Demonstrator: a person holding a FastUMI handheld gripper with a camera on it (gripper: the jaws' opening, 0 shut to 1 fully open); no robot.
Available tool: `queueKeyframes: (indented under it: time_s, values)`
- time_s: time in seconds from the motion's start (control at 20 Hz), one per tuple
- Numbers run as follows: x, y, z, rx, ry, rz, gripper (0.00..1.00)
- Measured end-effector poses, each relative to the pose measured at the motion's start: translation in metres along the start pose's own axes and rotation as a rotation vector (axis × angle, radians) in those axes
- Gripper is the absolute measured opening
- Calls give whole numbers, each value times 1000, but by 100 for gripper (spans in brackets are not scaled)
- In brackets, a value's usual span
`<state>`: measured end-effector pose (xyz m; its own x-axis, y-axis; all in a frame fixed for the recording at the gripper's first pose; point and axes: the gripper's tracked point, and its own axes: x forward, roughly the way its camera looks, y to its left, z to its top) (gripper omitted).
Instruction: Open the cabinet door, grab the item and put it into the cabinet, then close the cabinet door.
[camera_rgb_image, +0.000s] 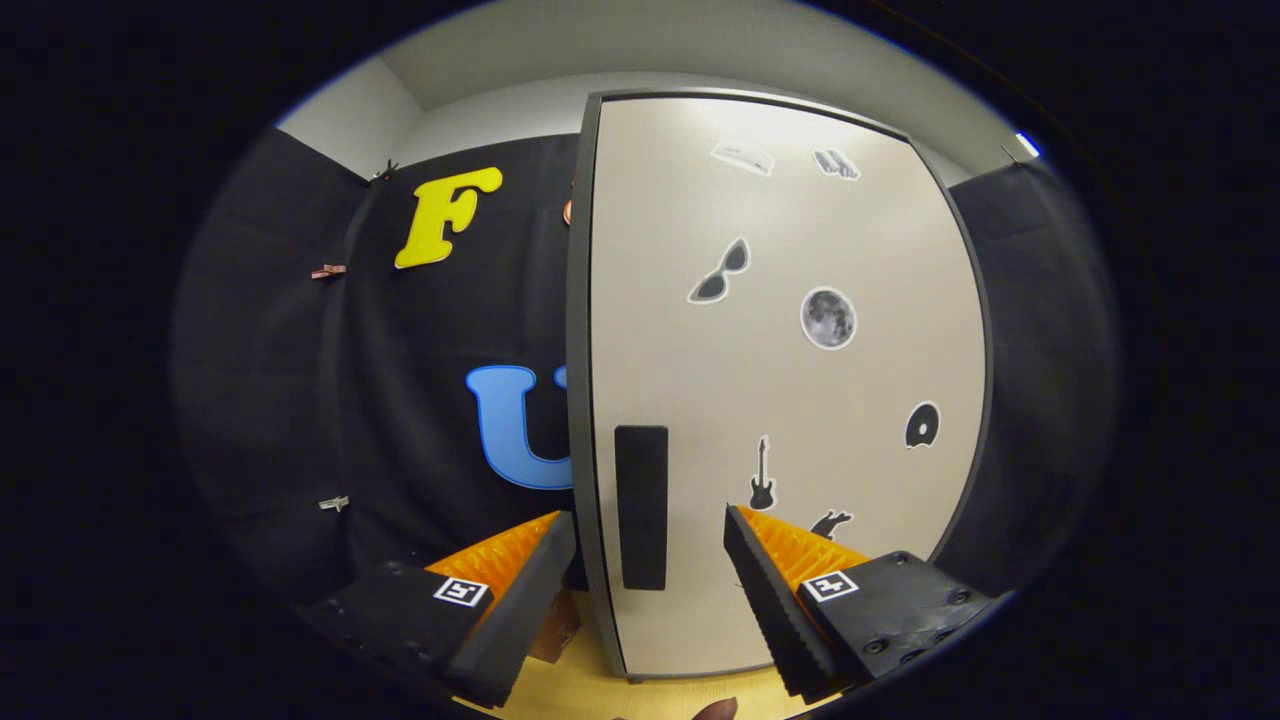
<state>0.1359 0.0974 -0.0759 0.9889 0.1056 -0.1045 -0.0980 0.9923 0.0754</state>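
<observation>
A tall pale cabinet (780, 380) stands close ahead with its door (800, 250) shut; several small stickers dot the door. A flat black vertical handle (641, 505) sits near the door's left edge, low down. My gripper (650, 525) is open, its two fingers spread to either side of the handle, the left finger (540, 560) just past the door's left edge and the right finger (760, 570) over the door face. Nothing is held between the fingers. Whether they touch the door I cannot tell.
The cabinet stands on a yellowish wooden surface (590, 690). A brown object (558, 625) shows low behind the left finger, beside the cabinet's left edge. Black cloth hangs behind and to both sides of the cabinet. A small dark rounded thing (716, 709) peeks in below the fingers.
</observation>
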Motion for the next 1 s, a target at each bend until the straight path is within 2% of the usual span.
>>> queueKeyframes:
  time_s: [0.15, 0.2, 0.3, 0.45, 0.5, 0.55, 0.65, 0.7, 0.8, 1.0]
  values:
    - [29, 5, -13, -2, 16, -15, 95]
    - [34, 9, -16, -8, 14, -6, 86]
    - [41, 13, -15, -17, 1, -12, 76]
    - [46, 2, -12, -13, -18, -76, 59]
    - [49, 2, -11, -4, -24, -77, 44]
    - [35, 0, -12, -7, -23, -75, 41]
    - [49, -1, -13, -11, -12, -71, 38]
    - [45, -1, -15, -16, 10, -57, 29]
    - [43, 0, -14, -18, 28, -31, 22]
    - [25, -2, -12, -6, 39, -4, 22]
